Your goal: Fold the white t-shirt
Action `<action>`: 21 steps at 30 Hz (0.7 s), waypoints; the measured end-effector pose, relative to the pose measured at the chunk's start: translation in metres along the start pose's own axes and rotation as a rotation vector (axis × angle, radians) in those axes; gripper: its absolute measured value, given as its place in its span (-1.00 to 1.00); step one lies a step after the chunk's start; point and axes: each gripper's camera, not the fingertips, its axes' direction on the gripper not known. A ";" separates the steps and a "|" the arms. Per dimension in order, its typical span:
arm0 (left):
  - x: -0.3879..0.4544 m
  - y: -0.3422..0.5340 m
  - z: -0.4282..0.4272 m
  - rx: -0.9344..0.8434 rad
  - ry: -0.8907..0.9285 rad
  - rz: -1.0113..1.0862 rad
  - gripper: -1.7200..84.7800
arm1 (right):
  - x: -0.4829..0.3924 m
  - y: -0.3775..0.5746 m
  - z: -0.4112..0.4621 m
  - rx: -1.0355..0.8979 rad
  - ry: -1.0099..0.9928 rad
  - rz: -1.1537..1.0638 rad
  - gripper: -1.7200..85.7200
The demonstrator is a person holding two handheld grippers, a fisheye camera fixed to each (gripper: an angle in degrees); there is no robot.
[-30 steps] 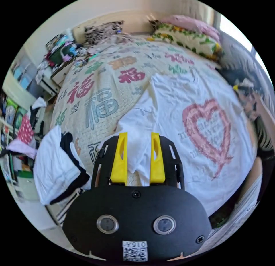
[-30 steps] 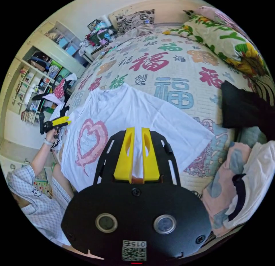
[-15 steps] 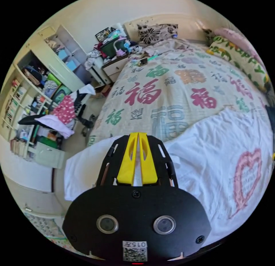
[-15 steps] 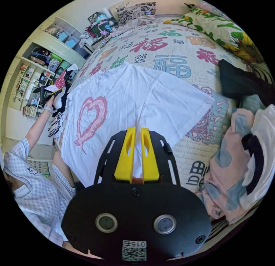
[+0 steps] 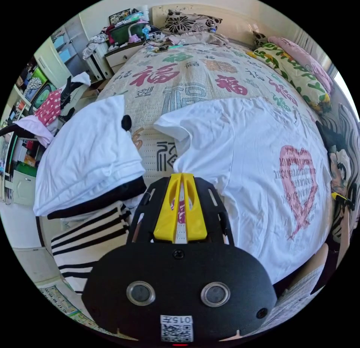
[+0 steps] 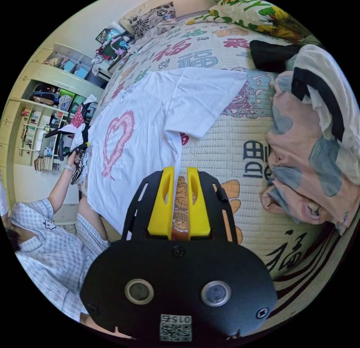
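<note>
The white t-shirt [image 5: 243, 156] with a pink heart print lies flat, front up, on the patterned bedspread [image 5: 187, 74], sleeves spread. My left gripper [image 5: 181, 175] is shut at the shirt's side edge just below one sleeve, and the cloth draws to a point at its tips. In the right gripper view the shirt [image 6: 150, 111] runs away to the left. My right gripper [image 6: 180, 169] stands slightly open at the opposite side edge; bedspread shows between its jaws and the shirt's edge touches the left jaw's tip. The left gripper [image 6: 83, 146] shows far off in the person's hand.
A folded white and black garment [image 5: 86, 156] and a striped one [image 5: 86, 235] lie left of my left gripper. A pink, blue and white clothes pile [image 6: 315, 137] and a black garment [image 6: 273, 55] lie right of my right gripper. Pillows [image 5: 296, 70] line the far side.
The left jaws went from wide open around a sleeve to shut at the shirt's edge. The right jaws parted a little; bedspread now shows where white cloth was. Both cameras swung.
</note>
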 end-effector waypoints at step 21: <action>0.012 0.233 0.001 -0.392 0.293 0.061 -0.79 | -0.017 0.206 0.062 -0.351 -0.095 0.084 -0.73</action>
